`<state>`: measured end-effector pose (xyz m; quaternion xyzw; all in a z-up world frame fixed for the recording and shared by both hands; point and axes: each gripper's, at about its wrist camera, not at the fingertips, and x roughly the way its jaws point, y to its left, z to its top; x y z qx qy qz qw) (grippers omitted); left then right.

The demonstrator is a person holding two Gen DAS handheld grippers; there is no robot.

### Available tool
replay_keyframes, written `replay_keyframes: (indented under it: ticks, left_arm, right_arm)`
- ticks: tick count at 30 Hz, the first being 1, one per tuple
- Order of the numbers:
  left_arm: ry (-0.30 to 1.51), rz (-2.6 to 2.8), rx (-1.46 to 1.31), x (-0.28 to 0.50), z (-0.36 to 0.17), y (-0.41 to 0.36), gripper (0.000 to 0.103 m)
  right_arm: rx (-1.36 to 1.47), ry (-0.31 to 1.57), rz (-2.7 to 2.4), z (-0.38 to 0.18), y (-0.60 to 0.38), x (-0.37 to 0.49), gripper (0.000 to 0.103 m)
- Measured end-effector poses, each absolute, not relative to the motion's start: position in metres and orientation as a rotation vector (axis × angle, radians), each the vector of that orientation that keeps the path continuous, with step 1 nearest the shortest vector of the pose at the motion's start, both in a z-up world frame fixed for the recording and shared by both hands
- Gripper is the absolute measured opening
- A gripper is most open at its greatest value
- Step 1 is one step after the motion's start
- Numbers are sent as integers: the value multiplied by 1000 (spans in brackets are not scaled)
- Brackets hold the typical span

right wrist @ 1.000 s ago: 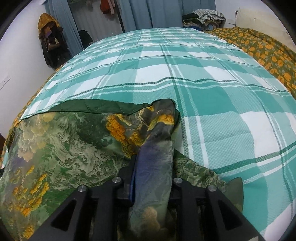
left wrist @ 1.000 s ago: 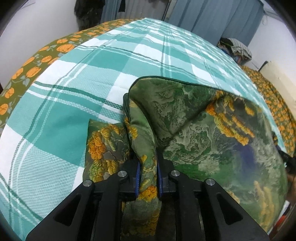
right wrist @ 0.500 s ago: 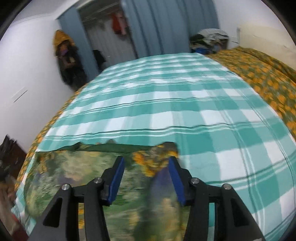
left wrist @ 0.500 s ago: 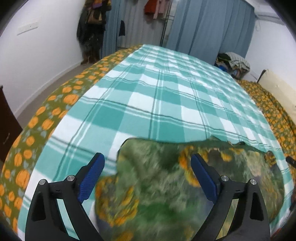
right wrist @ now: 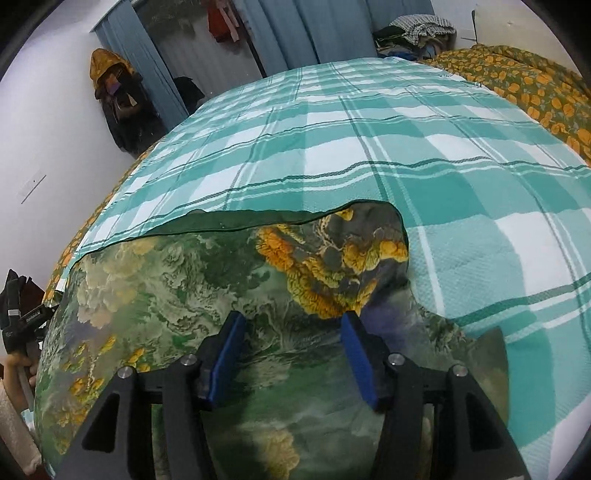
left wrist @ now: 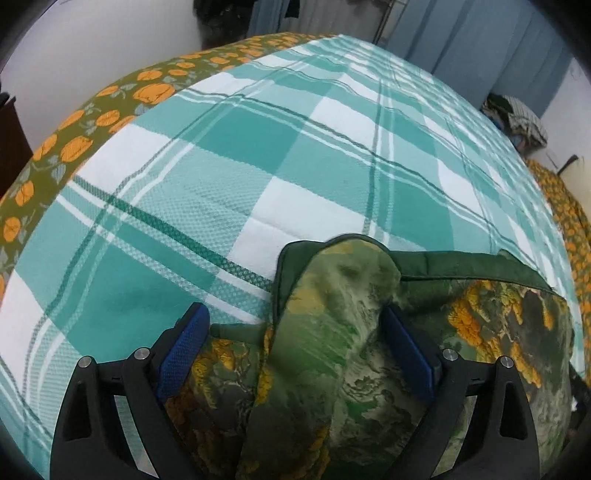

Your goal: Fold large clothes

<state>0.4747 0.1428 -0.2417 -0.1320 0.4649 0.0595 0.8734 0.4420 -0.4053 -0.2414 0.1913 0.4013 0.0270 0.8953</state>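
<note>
A large green garment printed with yellow flowers and dark green trim lies on the teal checked bedspread. My left gripper is open, and a raised fold of the garment's left end sits between its blue pads without being pinched. My right gripper is open just above the garment, near its bunched right end.
An orange-flowered quilt runs along the bed's left side and also shows at the far right. A pile of clothes lies at the bed's far end. Blue curtains and hanging clothes stand behind.
Both grippers were shut on the garment's ends a second ago. They have opened and let go, lifted briefly, and now sit low over the garment again.
</note>
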Motion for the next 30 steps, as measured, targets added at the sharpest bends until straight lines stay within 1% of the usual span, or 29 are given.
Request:
replay_keyframes:
  ticks: [4,7,10,14,17,21,23,26,30]
  left_arm:
    - [915,52,-200,453,-206,129,94]
    - [858,-34,-130,429,-172,102,94]
    - [835,-179,-99,416,-145,61,97]
    - [857,-321,-67,430,-128,-2,98]
    - [900,-355,-70,451,-133,-39,98]
    - [1027,-327,-21,470,-171,-67,98]
    - [1078,-306,29,464,-187,-73,98]
    - [1062,-326,117,443,-195,-80,98]
    - [1028,-360,229,407,-192,-91,98]
  right_arm:
    - [422,840,67,-222,-412,435,56]
    - [419,786,93,-194,-415,411,56]
    - [387,764,140,-175,-412,385,56]
    - [348,755,198,-163,-401,342,56]
    - [358,747,221,-162,-393,308,56]
    - [385,752,222,-169,-387,274,56]
    - [408,752,216,-175,-388,259,56]
    - [472,751,204,-184,-394,243,56]
    - [532,759,174,-198,-405,233,56]
